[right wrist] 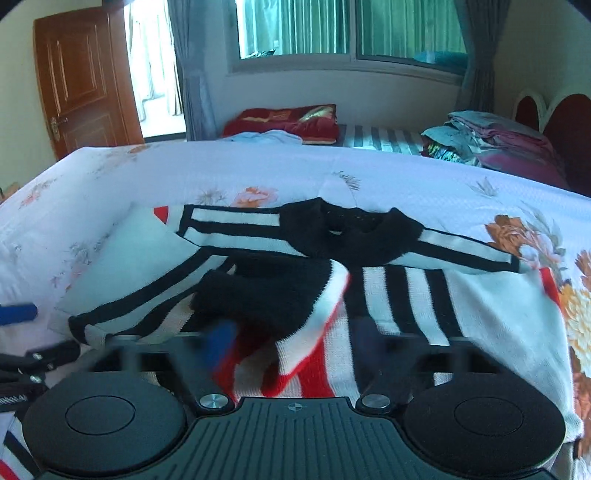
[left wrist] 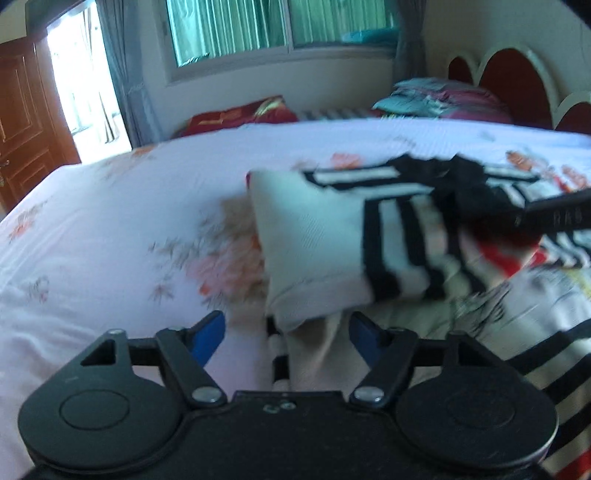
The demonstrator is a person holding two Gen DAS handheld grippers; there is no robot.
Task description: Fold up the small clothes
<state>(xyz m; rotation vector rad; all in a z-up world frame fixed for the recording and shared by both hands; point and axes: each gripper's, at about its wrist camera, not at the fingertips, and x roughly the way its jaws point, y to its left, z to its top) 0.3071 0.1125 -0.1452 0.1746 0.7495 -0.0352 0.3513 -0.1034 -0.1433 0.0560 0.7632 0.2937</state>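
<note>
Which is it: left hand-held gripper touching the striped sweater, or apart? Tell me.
Cannot tell. In the left wrist view the left hand-held gripper stands open around a blurred fold of the striped sweater; neither contact nor gap shows plainly.

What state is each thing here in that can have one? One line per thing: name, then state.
Striped sweater: lying on the bed, part folded, sleeves crossed over the body.
Left gripper: open, a fold of sweater between its fingers.
Right gripper: blurred, jaws apart over the sweater; grip unclear.
Door: open.
Window: looks closed.
Folded clothes: stacked by the headboard.
</note>
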